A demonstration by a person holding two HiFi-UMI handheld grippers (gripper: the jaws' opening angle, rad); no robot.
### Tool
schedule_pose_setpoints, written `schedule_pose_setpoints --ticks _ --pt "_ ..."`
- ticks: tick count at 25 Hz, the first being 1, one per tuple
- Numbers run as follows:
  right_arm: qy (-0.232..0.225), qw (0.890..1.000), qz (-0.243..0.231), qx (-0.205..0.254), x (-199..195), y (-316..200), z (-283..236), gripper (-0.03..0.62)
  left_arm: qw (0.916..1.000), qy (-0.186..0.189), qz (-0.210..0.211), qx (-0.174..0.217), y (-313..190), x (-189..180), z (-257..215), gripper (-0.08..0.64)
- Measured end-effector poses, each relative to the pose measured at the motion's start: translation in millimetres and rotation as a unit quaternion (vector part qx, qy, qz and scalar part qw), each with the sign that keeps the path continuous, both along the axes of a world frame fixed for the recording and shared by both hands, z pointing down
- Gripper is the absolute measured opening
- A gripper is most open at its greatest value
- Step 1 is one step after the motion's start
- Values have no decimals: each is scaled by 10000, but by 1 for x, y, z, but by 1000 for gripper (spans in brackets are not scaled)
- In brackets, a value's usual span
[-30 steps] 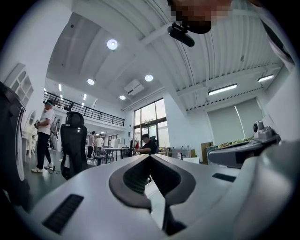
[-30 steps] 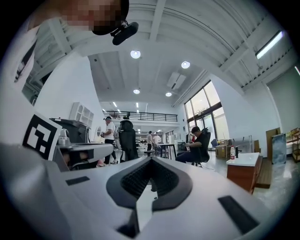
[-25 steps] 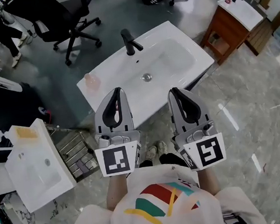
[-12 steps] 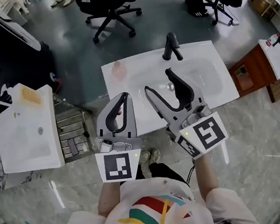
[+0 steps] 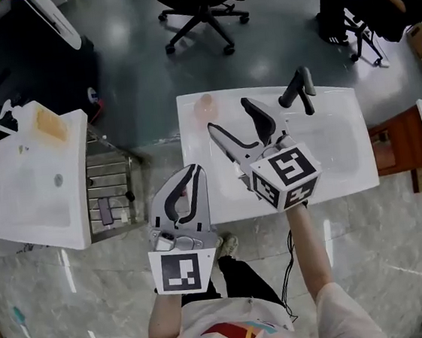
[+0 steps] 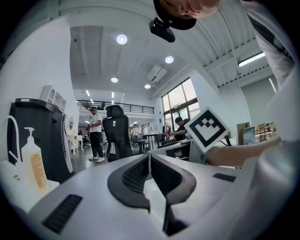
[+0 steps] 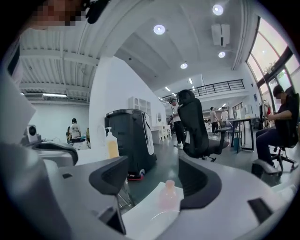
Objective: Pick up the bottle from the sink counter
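the bottle (image 5: pixel 205 106) stands at the sink counter's (image 5: pixel 348 179) far-left corner — so the right gripper (image 5: pixel 229 117) aims there above the counter, jaws opening with nothing between them, while the left gripper (image 5: pixel 196 172) hangs closed and empty just off the counter's near-left corner.

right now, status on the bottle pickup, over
Left gripper shut, empty. Right gripper opening, aimed at the pink bottle, short of it. Bottle upright at the sink counter corner; faucet well aside, nothing between.
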State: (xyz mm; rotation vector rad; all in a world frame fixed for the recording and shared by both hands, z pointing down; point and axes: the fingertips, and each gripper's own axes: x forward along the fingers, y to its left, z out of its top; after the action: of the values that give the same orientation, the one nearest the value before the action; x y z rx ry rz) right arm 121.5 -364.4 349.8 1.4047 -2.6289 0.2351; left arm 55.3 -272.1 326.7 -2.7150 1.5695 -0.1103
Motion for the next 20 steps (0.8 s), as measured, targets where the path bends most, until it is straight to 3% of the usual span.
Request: schedule_pose_setpoints --ticks 6,9,13,20 --pt "493 9974 -85 -516 -13 -52 70 351 9994 -66 -247 -253 -14 -14 33 18" --pt "692 9949 -70 -728 -14 -70 102 358 9990 -318 -205 -258 -18 -16 45 18" --pt "853 9914 -88 -990 -22 -89 138 364 9983 -80 -403 -424 -21 -24 60 18" --pt "1112 9852 -54 -1307 -32 -110 180 368 9963 -46 -569 -650 -19 -37 81 18"
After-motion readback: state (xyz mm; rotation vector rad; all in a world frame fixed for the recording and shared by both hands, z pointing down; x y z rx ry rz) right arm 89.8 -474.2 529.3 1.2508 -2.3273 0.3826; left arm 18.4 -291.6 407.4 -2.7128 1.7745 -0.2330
